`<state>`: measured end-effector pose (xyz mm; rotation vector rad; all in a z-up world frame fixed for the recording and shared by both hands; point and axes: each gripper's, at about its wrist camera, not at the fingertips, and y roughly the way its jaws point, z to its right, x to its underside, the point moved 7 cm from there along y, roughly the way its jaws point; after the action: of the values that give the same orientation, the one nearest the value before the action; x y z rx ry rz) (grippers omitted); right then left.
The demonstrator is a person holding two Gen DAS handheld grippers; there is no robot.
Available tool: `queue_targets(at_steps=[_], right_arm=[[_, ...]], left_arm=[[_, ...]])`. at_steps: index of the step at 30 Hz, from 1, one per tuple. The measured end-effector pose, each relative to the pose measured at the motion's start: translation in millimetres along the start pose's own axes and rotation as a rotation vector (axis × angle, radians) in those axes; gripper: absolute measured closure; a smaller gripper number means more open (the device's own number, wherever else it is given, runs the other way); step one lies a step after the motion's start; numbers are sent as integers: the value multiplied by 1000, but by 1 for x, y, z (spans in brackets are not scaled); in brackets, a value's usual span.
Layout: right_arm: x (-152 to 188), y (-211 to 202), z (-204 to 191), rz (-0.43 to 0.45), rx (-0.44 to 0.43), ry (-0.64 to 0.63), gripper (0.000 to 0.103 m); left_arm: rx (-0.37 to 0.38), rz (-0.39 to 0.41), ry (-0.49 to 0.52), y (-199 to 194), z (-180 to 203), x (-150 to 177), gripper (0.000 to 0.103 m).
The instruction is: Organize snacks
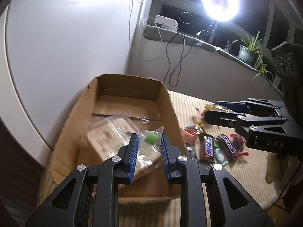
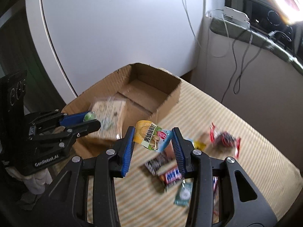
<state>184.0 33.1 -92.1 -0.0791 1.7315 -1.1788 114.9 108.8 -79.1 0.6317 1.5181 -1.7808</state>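
My left gripper [image 1: 149,139] is shut on a green candy in a clear wrapper [image 1: 151,137] and holds it over the open cardboard box [image 1: 121,87]. The box holds a clear-wrapped snack pack [image 1: 111,132]. My right gripper [image 2: 153,135] is shut on a yellow and blue snack packet [image 2: 151,138], held above the striped cloth [image 2: 236,132], right of the box [image 2: 170,96]. The left gripper [image 2: 92,121] also shows in the right wrist view. The right gripper [image 1: 217,111] shows in the left wrist view.
Several snacks lie loose on the cloth: Snickers bars [image 1: 209,145], a red-wrapped candy [image 2: 225,138], a small green packet [image 2: 183,194]. A white curved panel [image 1: 66,37] stands behind the box. A sill [image 1: 189,37] carries cables, a ring lamp [image 1: 219,1] and a plant [image 1: 248,51].
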Motion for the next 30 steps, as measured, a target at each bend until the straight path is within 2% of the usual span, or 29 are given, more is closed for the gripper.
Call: queue_targets(at_steps=[10,24,27,30], right_arm=[[-28,46,-14,-29,-30,-39,62],[-37,72,-13,-53,-51,-50,61],[-39,72,-15,-51,-51,-55,56],[-40,69,-14,-40,-43,-59,42]], left_arm=[[-19,-4,-10,7,-13,-6,81],[-35,-20,-18,13,-21,-7,80],[-39,-18,-24,13,-21,-8,78],[-47,-14,-27,13,-22,-9,69]])
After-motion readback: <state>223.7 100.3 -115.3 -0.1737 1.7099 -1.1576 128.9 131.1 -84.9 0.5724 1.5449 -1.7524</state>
